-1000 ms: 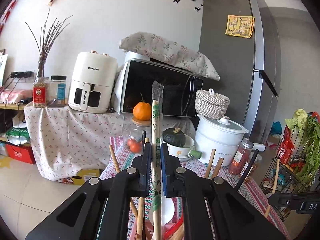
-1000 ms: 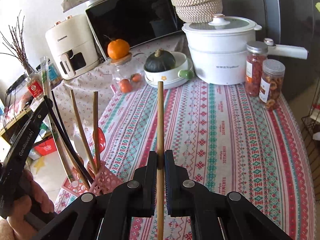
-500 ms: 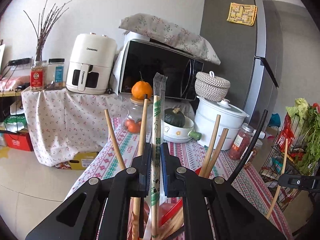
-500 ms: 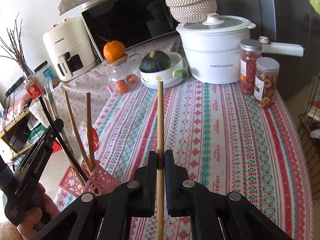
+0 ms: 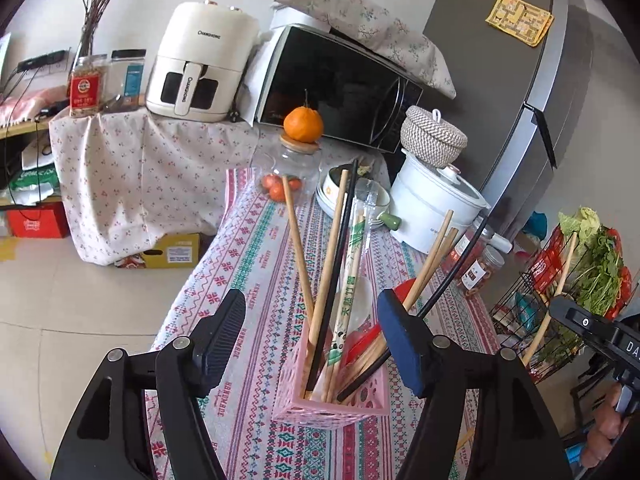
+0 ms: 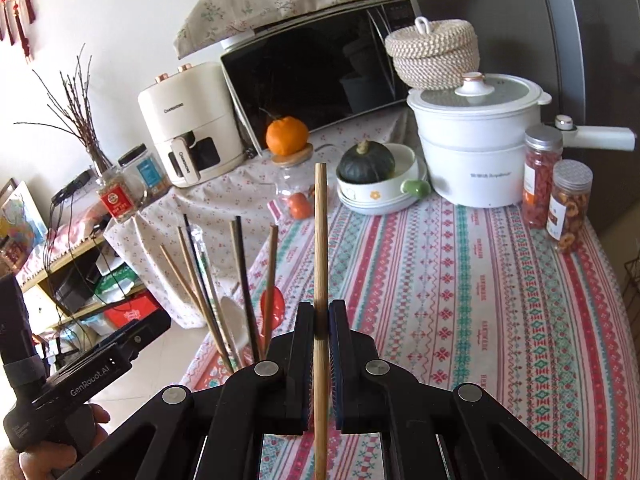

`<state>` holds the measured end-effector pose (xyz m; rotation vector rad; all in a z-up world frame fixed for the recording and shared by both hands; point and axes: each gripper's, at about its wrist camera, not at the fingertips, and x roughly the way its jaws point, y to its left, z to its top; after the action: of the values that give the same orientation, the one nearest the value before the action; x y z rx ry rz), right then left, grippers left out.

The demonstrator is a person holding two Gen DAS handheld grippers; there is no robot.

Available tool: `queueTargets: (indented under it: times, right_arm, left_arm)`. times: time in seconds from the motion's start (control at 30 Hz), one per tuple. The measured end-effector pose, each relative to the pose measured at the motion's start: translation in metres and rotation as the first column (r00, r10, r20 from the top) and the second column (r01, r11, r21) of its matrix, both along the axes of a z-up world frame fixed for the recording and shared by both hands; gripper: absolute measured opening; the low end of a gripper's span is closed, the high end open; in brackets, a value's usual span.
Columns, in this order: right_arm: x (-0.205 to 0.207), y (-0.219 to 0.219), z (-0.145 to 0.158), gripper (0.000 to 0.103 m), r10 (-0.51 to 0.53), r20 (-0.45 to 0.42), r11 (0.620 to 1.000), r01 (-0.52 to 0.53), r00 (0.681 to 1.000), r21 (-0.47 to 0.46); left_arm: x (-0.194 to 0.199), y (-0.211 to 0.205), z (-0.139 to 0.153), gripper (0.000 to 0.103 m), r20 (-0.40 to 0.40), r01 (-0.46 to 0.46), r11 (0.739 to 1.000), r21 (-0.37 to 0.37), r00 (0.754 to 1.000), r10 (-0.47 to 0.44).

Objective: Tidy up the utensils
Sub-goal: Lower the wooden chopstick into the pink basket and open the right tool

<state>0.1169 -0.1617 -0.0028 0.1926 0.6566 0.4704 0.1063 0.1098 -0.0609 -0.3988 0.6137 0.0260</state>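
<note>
Left tongs (image 5: 312, 340): we see them spread wide with nothing between the pads, held above the pink basket; the left pad sits off to the basket's left, the blue right pad over its right edge.
Right tongs (image 6: 320, 320): we see them clamped on a single wooden chopstick (image 6: 320, 248), which stands nearly upright and runs on down below the pads.
Pink basket (image 5: 332, 404): it stands on the counter (image 6: 480, 280) near its front left edge, and it holds the utensils.
Wrapped chopsticks (image 5: 348, 276): a pair in a clear sleeve with green print stands in the basket, leaning back slightly, touching neither pad.
Other utensils: several bare wooden sticks (image 5: 298, 248) and black sticks (image 5: 340, 256) fan out of the same basket; a white spoon (image 6: 234, 320) and something red stand among them.
Left view of the right tongs: at the far right edge we see its black body with the chopstick (image 5: 554, 288) rising from it, well apart from the basket.
Counter: it wears a striped cloth in red, green and white.
Back of the counter: a white pot (image 6: 476, 152) with a woven lidded basket (image 6: 434, 54) just behind it, a bowl carrying a dark green squash (image 6: 366, 162), a glass jar topped by an orange (image 6: 287, 136), and two jars of snacks (image 6: 568, 204) at the right.
Behind: a microwave (image 5: 336, 92) under a flowered cloth and a cream air fryer (image 5: 200, 64) on a draped shelf.
</note>
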Motion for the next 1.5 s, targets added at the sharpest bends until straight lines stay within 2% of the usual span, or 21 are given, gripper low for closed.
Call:
queueTargets:
  times: [0.1,0.23,0.33,0.53,0.73,1.03,1.23,1.33,1.47,1.5]
  right_arm:
    - [-0.009,0.009,0.013,0.005,0.019,0.037,0.999,-0.02,0.999,0.029]
    - [-0.015,0.022,0.027,0.005,0.021,0.092,0.997,-0.028,0.995,0.071]
    - [-0.015,0.035,0.031,0.005,0.006,0.128,0.995,-0.019,0.992,0.098]
    - [-0.009,0.064,0.029,0.005,-0.028,0.219,0.99,-0.003,0.975,0.138]
    - [0.002,0.095,0.009,0.006,-0.067,0.255,0.996,0.047,0.965,0.081]
    - [0.014,0.108,-0.02,0.006,-0.104,0.192,0.992,0.087,0.976,0.097]
    - [0.02,0.116,-0.037,0.008,-0.066,0.122,0.994,0.055,0.99,0.093]
    - [0.017,0.116,-0.036,0.01,-0.048,0.125,0.995,0.037,0.991,0.09]
    - [0.011,0.107,-0.026,0.035,-0.041,0.132,0.992,0.025,0.99,0.12]
    - [0.009,0.102,-0.023,0.038,-0.045,0.134,0.991,0.027,0.99,0.131]
  left_arm:
    - [-0.004,0.016,-0.002,0.079,-0.085,-0.017,1.0,-0.014,0.996,0.016]
    - [-0.006,0.029,-0.011,0.08,-0.205,0.01,1.0,-0.001,0.979,-0.01]
    - [-0.009,0.032,-0.017,0.08,-0.245,0.031,1.0,0.002,0.969,-0.029]
    - [-0.011,0.038,-0.021,0.08,-0.26,0.049,0.999,-0.01,0.964,-0.05]
    - [-0.006,0.041,-0.023,0.08,-0.27,0.056,0.998,-0.03,0.961,-0.062]
    - [-0.006,0.044,-0.023,0.08,-0.269,0.066,0.997,-0.042,0.96,-0.075]
    - [-0.006,0.046,-0.023,0.08,-0.269,0.062,0.997,-0.038,0.961,-0.07]
    - [-0.006,0.045,-0.023,0.08,-0.269,0.06,0.998,-0.032,0.961,-0.067]
    - [-0.006,0.042,-0.022,0.08,-0.269,0.06,0.998,-0.018,0.961,-0.063]
    - [-0.006,0.041,-0.022,0.081,-0.269,0.061,0.998,-0.012,0.961,-0.062]
